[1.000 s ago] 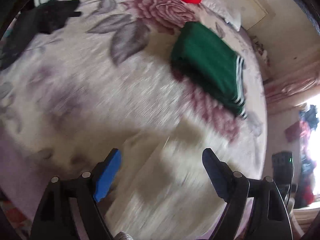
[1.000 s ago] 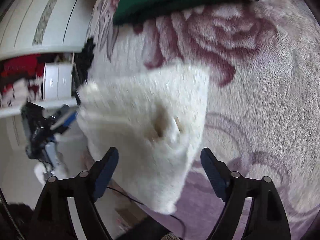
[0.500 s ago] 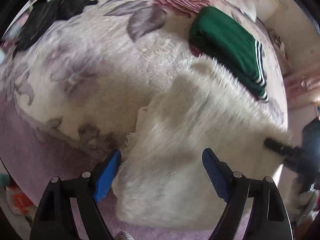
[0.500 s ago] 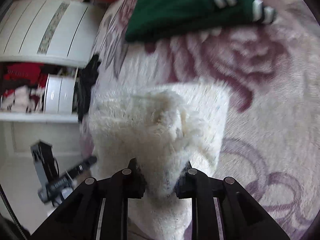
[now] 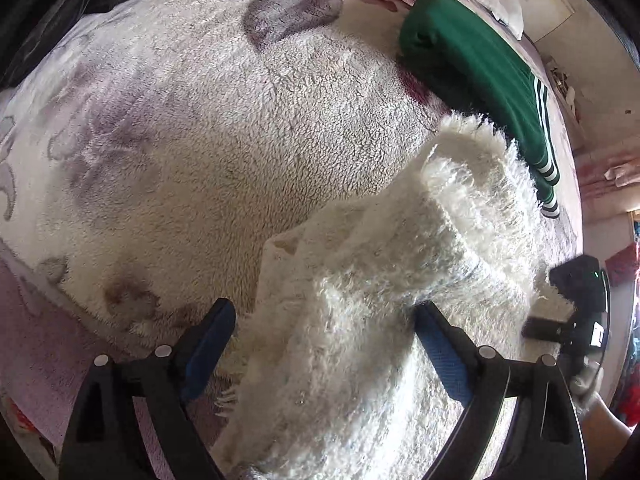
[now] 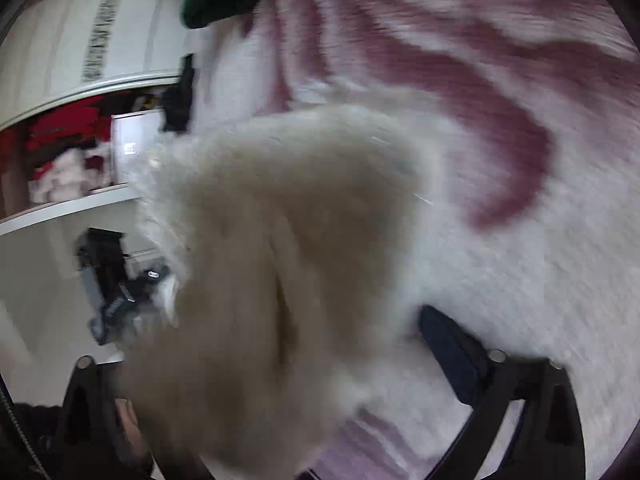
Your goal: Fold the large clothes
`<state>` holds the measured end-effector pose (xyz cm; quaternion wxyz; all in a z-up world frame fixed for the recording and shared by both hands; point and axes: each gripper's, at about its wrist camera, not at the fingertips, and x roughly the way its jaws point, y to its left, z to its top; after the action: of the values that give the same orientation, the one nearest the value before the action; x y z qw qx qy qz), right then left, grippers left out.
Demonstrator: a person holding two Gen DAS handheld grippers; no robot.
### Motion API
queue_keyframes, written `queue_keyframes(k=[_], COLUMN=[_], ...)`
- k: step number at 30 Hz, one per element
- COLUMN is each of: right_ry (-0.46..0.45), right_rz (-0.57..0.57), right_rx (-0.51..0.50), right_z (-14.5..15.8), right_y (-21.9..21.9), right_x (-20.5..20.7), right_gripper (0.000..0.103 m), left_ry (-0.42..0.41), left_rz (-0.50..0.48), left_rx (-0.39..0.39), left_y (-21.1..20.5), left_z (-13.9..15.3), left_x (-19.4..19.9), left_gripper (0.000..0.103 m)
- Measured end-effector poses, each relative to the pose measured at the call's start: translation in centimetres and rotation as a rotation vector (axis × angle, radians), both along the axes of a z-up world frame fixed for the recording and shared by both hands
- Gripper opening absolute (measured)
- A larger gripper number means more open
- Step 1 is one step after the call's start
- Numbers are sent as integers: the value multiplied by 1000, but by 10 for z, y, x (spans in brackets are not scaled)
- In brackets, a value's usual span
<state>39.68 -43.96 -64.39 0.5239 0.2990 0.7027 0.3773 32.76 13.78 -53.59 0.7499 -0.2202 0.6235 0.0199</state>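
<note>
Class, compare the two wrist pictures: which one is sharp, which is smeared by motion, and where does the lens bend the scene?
Left wrist view: sharp, the fluffy white garment and green folded garment show crisp texture; the floral blanket bulges under fisheye distortion, with dark corners. Right wrist view: heavily motion-blurred, the white garment smeared, the blanket's pattern streaked.

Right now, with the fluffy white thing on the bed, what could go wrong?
1. The fluffy white garment lies at the edge of the floral blanket, so it might slide off.
2. Both grippers are open, the left gripper and the right gripper, whose jaws have just been opening, so a fold may flop loose.
3. Its far end nearly reaches the folded green garment and could knock it.
</note>
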Motion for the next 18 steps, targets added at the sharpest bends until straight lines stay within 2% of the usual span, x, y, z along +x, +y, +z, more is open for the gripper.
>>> queue_keyframes(k=[2,3,5,7,9,12,15,17,18], right_ry=[-20,-29,-37,-14,59,203,415,504,512], right_rz=[28,35,14,-77,-235,-571,-954,-1126,-1140], right_rx=[66,77,60,64,83,108,209,231,184], right_z=[-2,-1,1,6,20,36,37,36,36], right_y=[18,26,36,29,8,-43,-93,-111,-119], right_x=[6,7,8,-1,-25,-77,-158,-216,-234], right_gripper=[103,97,79,67,48,39,33,33,33], left_ry=[-2,-6,-16,-23,-50,-101,-109,-70,-45], left_rz=[-7,-9,0,18,45,76,116,146,156], left_rx=[2,9,27,21,15,76,174,224,231], left_y=[1,2,10,18,28,40,56,66,68], left_z=[1,3,8,14,30,65,88,84,77], left_x=[2,3,3,4,-1,-23,-56,-85,-97], left_gripper=[93,93,92,92,92,92,92,92,92])
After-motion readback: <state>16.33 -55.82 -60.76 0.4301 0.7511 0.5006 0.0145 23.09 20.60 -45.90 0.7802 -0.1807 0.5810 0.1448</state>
